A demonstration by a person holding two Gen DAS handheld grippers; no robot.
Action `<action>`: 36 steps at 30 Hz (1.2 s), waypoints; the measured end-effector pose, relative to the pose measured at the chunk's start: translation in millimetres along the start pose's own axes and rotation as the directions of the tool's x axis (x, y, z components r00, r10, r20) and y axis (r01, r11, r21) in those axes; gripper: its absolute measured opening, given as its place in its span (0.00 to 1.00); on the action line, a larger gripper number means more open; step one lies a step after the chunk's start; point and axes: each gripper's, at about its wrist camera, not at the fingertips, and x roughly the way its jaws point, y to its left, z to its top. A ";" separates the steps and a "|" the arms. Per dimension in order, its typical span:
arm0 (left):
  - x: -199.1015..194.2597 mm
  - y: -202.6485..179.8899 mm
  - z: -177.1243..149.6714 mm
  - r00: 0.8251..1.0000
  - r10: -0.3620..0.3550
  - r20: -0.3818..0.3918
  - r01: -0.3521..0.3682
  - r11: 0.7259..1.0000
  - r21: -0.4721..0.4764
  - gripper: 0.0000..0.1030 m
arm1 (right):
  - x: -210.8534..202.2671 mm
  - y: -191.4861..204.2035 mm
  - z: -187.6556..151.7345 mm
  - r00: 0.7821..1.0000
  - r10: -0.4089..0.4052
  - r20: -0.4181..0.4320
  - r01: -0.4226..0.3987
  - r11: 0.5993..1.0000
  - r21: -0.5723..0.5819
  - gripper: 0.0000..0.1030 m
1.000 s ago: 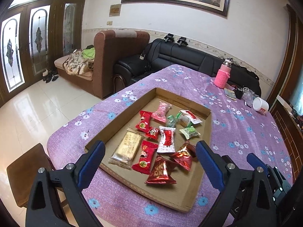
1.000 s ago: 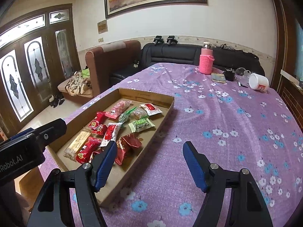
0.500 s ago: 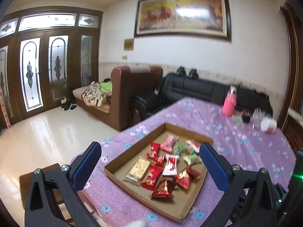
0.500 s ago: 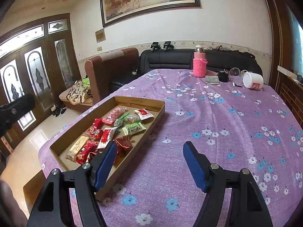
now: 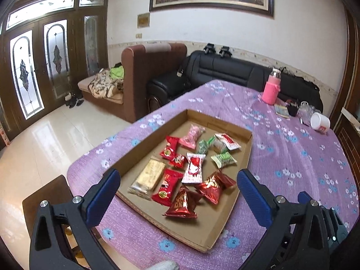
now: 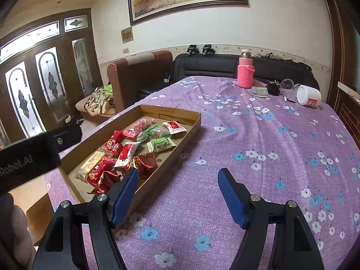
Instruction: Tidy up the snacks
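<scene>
- The left gripper [image 5: 177, 185] is held above the near end of the cardboard tray [image 5: 248, 148], its blue pads spread wide with nothing between them; the spread suits a wrapper taken across its width, as a judgement.
- The right gripper [image 6: 177, 193] is held over bare purple tablecloth [image 6: 258, 135], jaws likewise apart and empty; the tray lies ahead and to the left of it, its near corner just beside the left pad.
- All wrapped snacks in view are found inside the tray; none is seen on the cloth. This fits equally a tray already filled and a tray waiting to be sorted; the pictures do not settle which.
- Directly ahead of the left gripper, between its pads, lie the red foil triangular packet [image 5: 182, 202], a second red foil packet [image 5: 212, 185] and the red candy packet [image 5: 166, 186].
- The gold wafer bar [image 5: 148, 177] lies ahead-left, long axis running away from the gripper along the tray's length, leaning slightly rightward.
- The white-and-red packet [image 5: 193, 167] is set with its long axis likewise running away from the gripper, nearly parallel to the bar.
- Farther ahead are noted the green packet [image 5: 223, 158], lying crosswise, and the pink packet [image 5: 192, 136], long axis slanting away to the right.
- The tray's long axis runs away from both grippers.
- The pink bottle [image 6: 245, 73] and white cup [image 6: 308, 95] stand well beyond, at the far edge.
</scene>
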 end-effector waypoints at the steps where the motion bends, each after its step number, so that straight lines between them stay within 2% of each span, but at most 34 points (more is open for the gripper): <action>1: 2.1 0.0 -0.3 1.000 -0.001 -0.007 0.001 1.000 0.001 1.00 | 0.8 -0.2 0.0 1.000 0.000 -0.001 0.000 1.000 0.000 0.75; 13: 13.9 4.3 -2.9 0.999 -0.010 -0.053 0.009 1.000 -0.016 1.00 | 8.0 4.9 -1.1 1.000 -0.004 -0.023 0.004 1.000 -0.009 0.75; 36: 17.8 4.4 -8.4 0.997 -0.025 -0.079 0.024 1.000 -0.020 1.00 | 8.8 12.0 -3.8 0.999 0.002 -0.032 -0.003 1.000 -0.025 0.77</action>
